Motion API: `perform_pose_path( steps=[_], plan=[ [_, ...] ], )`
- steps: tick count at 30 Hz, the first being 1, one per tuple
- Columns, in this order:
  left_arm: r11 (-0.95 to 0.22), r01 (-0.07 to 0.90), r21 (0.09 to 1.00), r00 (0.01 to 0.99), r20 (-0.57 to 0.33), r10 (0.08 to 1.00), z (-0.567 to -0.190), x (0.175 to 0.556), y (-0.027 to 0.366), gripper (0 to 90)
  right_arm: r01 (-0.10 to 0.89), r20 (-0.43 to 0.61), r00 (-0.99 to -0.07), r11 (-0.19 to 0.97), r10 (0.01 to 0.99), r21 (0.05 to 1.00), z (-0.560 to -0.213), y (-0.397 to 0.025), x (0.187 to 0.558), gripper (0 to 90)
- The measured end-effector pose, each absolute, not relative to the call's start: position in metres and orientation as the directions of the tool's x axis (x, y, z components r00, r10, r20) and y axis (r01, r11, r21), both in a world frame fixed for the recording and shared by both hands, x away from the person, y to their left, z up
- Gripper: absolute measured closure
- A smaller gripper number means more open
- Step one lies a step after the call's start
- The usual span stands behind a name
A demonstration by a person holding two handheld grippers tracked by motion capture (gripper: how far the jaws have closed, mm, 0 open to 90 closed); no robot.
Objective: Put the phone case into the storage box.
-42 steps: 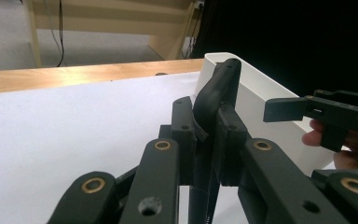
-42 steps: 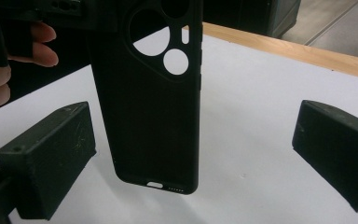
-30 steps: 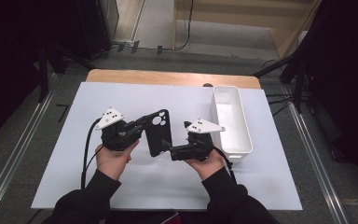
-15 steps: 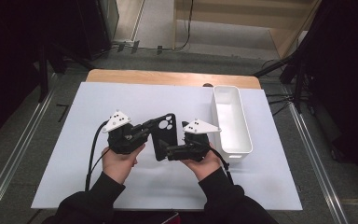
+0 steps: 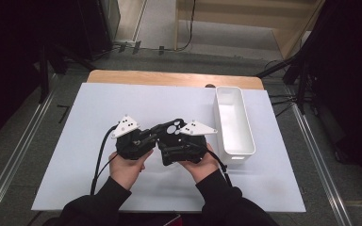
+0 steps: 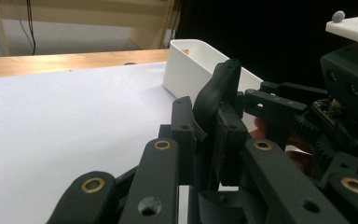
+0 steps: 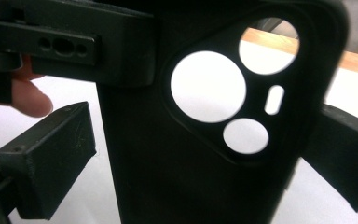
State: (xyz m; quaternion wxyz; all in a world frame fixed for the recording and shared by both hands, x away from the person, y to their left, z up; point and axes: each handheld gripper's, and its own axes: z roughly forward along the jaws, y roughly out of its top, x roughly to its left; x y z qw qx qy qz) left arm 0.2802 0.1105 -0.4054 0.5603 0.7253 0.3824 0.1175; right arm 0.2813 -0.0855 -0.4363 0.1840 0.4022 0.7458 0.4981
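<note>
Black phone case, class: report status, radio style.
Left gripper shut on black phone case. Right gripper open, jaws either side of it. Case off the mat; white bin clear to the right.

No readable text, label or number anywhere.

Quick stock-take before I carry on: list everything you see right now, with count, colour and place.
phone case: one, black, with round camera cut-outs, held above the mat between the two grippers
bin: one, white, long and open-topped, on the right part of the mat
mat: one, white, covering most of the table
table: one, wooden, its far edge showing beyond the mat
left gripper: one, black with a white top plate, jaws shut on the edge of the phone case
right gripper: one, black with a white top plate, its jaws standing either side of the phone case, contact unclear
hands: two, in black sleeves, at the near edge
</note>
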Motion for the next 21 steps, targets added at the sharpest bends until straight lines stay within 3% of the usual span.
perform_pose_path(
  steps=[4, 10, 21],
  plan=[
    [-0.079, 0.419, 0.905, 0.679, -0.255, 0.689, -0.4061, 0.2787, 0.1087, 80.2, 0.422, 0.12, -0.597, 0.183, 0.793, 0.888, -0.438, -0.084, 0.2825, 0.0],
    [-0.078, 0.416, 0.906, 0.68, -0.253, 0.688, -0.4069, 0.2786, 0.1083, 79.9, 0.409, 0.128, -0.617, 0.177, 0.776, 0.895, -0.439, -0.085, 0.2831, 13.2],
    [-0.07, 0.407, 0.911, 0.686, -0.255, 0.681, -0.4066, 0.2789, 0.1096, 78.8, 0.401, 0.122, -0.626, 0.183, 0.77, 0.898, -0.438, -0.0862, 0.2837, 14.5]
  ],
)
